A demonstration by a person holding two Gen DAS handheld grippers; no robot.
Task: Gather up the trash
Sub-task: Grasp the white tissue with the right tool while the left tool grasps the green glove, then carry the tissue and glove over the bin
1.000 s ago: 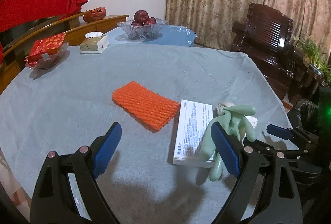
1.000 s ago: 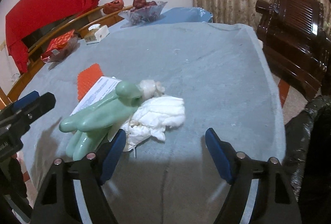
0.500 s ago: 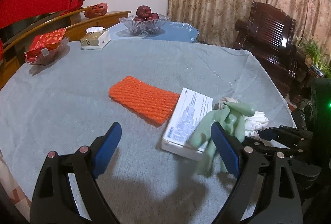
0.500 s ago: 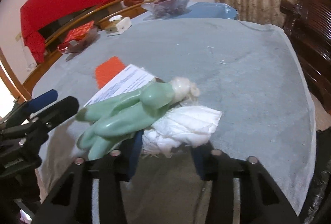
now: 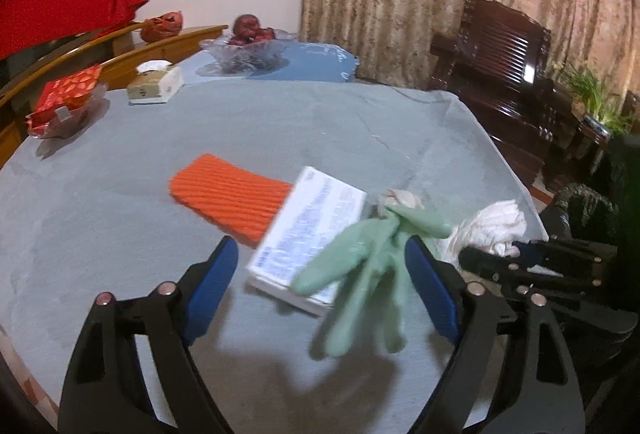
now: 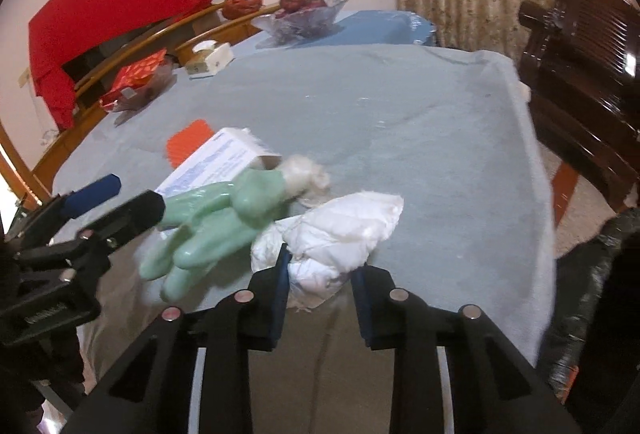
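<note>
- Left wrist view: the table [image 5: 120,201] is carrying an orange mat [image 5: 230,199], with a white box [image 5: 308,238] touching it.
- The green glove [image 5: 360,266] is lying over the box, fingers hanging between the spread, closing jaws of the left gripper [image 5: 320,294], untouched by the pads.
- The right gripper [image 6: 320,282] is closing, pinching the white wad [image 6: 340,234] just beside the glove.

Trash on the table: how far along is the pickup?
Nothing looks collected yet. In hand: the right gripper is closing on the white crumpled tissue. The left gripper, closing slightly, holds nothing. Left: green glove, white box, orange foam net.
</note>
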